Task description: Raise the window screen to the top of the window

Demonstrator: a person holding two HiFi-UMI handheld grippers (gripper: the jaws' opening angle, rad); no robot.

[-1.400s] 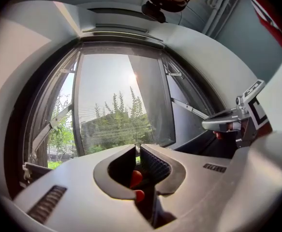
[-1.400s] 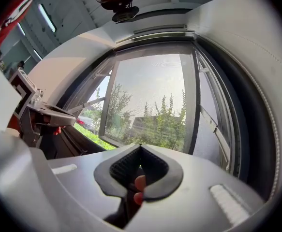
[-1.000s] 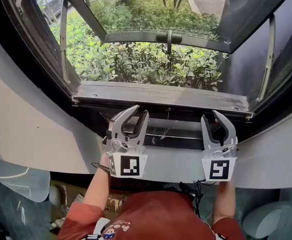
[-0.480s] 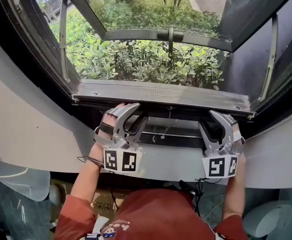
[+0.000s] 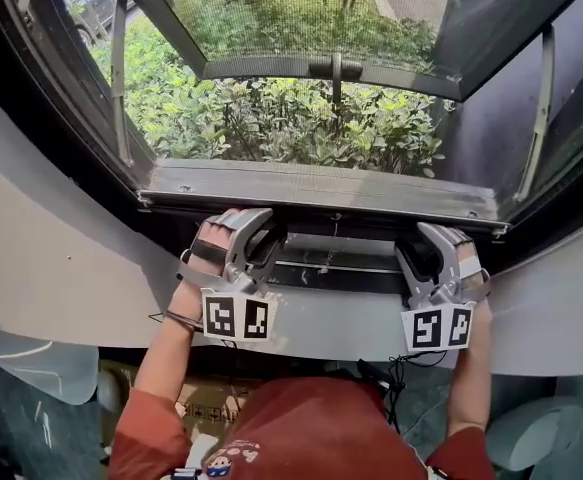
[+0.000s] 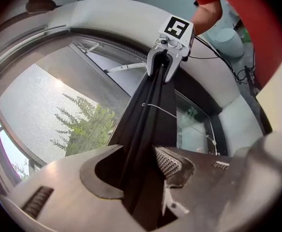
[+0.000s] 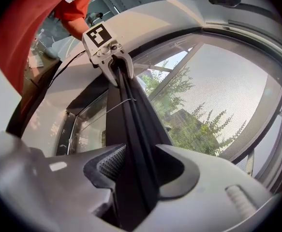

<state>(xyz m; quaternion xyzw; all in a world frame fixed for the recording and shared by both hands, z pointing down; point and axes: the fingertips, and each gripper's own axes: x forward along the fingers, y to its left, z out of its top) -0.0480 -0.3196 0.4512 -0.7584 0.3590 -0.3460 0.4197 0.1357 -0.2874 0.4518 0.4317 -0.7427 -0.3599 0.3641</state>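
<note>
The window screen's black bottom bar (image 5: 341,226) runs across the low part of the window opening. My left gripper (image 5: 261,230) straddles its left end and my right gripper (image 5: 426,244) its right end. In the left gripper view the bar (image 6: 145,110) passes between the jaws of the left gripper (image 6: 137,151), whose ribbed pad stands just off it. The right gripper view shows the bar (image 7: 133,115) likewise inside the right gripper (image 7: 141,148). Both sets of jaws have just been opening and stand open around the bar. Grey mesh (image 6: 44,110) (image 7: 237,91) spreads from the bar.
The outer sash with its handle (image 5: 336,68) is pushed outward over green shrubs (image 5: 271,118). Metal stay arms (image 5: 121,78) (image 5: 543,108) flank the opening. A white curved wall (image 5: 61,258) runs below the frame. A thin cord (image 5: 323,258) hangs by the bar.
Both grippers have sunk a little and rolled, so their marker cubes tilt and the hands show beside them. Their jaws now sit over the black bar.
</note>
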